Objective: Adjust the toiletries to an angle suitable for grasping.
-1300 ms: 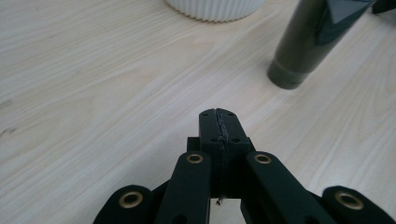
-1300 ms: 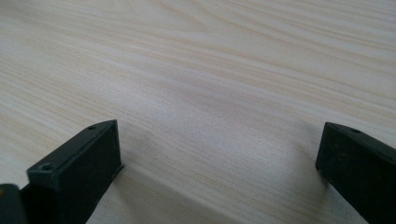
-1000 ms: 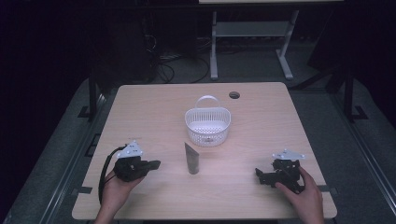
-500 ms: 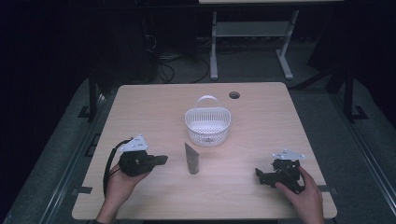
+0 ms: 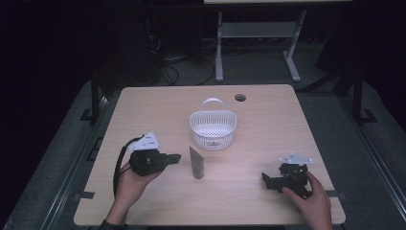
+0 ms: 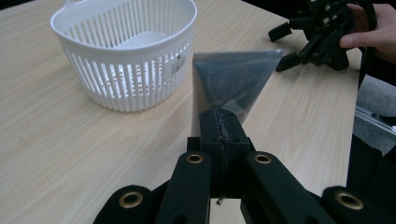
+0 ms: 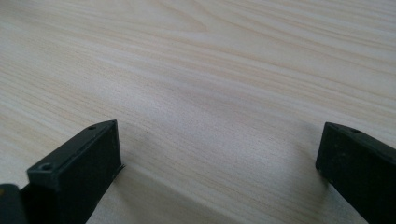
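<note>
- The table (image 5: 143,115) is a light wooden one, and the landmark here is the grey tube (image 5: 196,163), which stands upright near the table's middle with its flat crimped end on top.
- The white basket (image 5: 213,129) sits just behind the tube, on the far side from the person, near it but not touching.
- The left tool (image 5: 173,157) is to the left of the tube and points straight at it; its jaws are pressed together and hold nothing.
- The right tool (image 5: 266,180) rests on the table well to the right of the tube, with its jaws wide apart over bare wood.
- The tube's long axis is vertical, and the left hand (image 5: 131,179) is clearly nearer to it, so I judge this tool must first open before it can take the tube.
</note>
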A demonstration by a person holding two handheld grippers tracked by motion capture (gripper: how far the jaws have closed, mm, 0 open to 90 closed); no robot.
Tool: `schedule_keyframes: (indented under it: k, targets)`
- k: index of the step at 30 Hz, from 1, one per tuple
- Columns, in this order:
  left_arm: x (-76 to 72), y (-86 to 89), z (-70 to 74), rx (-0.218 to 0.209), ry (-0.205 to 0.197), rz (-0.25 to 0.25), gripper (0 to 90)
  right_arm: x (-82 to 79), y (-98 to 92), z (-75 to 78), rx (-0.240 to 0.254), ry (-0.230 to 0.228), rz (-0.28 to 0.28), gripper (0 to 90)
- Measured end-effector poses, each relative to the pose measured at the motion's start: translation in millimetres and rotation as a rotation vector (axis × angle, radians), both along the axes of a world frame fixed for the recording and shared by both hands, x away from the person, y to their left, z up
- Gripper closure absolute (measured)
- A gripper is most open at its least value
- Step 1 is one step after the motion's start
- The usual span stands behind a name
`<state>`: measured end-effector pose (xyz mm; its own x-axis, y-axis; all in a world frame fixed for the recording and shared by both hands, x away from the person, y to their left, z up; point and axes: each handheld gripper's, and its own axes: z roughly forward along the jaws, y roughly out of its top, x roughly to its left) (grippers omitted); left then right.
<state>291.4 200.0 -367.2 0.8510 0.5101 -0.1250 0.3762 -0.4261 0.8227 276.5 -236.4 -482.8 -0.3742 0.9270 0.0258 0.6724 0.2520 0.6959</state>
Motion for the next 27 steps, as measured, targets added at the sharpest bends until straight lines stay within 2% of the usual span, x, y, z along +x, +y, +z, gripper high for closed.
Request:
schedule_keyframes:
  k: [5,14,27]
  targets:
    - [3.0,-6.5,3.9,-0.006,-0.01,-0.004,89.6,-0.1,0.0,0.1,0.001,0.001,0.001,0.0]
    - [10.9,-19.4,4.3,0.009,-0.021,-0.009,89.7,-0.1,0.0,0.0,0.001,0.001,0.0,0.0]
    - [19.7,-23.8,2.0,0.032,-0.023,-0.006,89.6,0.0,0.0,0.0,0.0,0.001,0.0,0.0]
